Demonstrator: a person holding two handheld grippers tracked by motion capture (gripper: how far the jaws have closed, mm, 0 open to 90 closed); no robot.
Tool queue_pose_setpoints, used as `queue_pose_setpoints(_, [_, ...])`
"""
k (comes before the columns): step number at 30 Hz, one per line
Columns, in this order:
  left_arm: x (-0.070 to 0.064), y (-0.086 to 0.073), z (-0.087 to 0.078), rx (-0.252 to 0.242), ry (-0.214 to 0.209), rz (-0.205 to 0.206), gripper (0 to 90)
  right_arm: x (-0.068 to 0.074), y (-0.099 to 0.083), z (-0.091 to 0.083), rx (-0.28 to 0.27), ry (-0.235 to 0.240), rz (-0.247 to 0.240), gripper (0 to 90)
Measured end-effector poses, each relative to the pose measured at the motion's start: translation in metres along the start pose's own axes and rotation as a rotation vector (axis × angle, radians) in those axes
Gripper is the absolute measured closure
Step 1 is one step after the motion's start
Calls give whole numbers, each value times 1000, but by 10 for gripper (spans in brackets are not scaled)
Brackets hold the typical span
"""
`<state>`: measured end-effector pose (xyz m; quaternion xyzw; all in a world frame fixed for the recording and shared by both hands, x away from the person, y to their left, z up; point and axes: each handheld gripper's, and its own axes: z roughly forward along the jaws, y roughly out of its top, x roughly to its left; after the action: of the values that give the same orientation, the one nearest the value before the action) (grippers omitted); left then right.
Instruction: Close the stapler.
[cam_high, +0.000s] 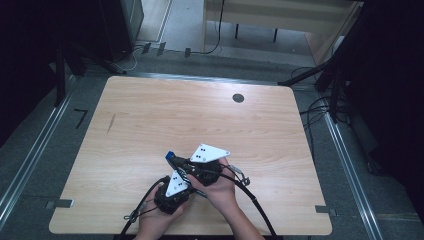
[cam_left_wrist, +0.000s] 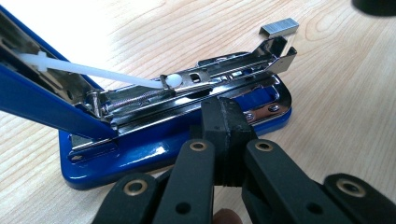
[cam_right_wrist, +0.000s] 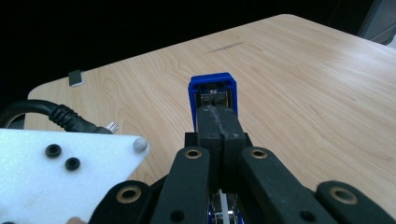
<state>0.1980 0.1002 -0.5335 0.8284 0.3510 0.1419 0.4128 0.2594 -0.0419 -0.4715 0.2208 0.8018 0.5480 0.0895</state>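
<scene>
Both hands meet at six o'clock on the pale wooden table (cam_high: 150, 115). The left gripper (cam_left_wrist: 223, 122), jaws pressed together, bears on the open blue metal stapler's (cam_left_wrist: 154, 140) chrome magazine. The right gripper (cam_right_wrist: 218, 122), jaws closed, touches its raised blue lid (cam_right_wrist: 212, 83). A grey staple strip (cam_left_wrist: 279, 26) lies nearby.

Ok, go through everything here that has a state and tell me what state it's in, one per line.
Stapler: open, blue lid swung up, metal magazine exposed, base flat on the table.
Staple strip: loose on the table beyond the stapler, not loaded.
Left gripper: shut, against the stapler's base.
Right gripper: shut on the stapler's raised lid.
</scene>
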Motion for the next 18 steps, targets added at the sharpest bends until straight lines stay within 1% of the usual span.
queue_pose_setpoints(2, [0,0,0,0,-1,-1,900,-2,0,0,-3,2,9,900])
queue_pose_setpoints(10, [0,0,0,2,0,1,900,-7,-1,1,-5,25,20,900])
queue_pose_setpoints(12, [0,0,0,3,4,1,900,-7,-2,3,9,19,15,900])
queue_pose_setpoints(14, [0,0,0,3,2,-1,900,-8,-3,5,17,23,19,900])
queue_pose_setpoints(18, [0,0,0,4,2,0,900,-10,-4,7,15,28,20,900])
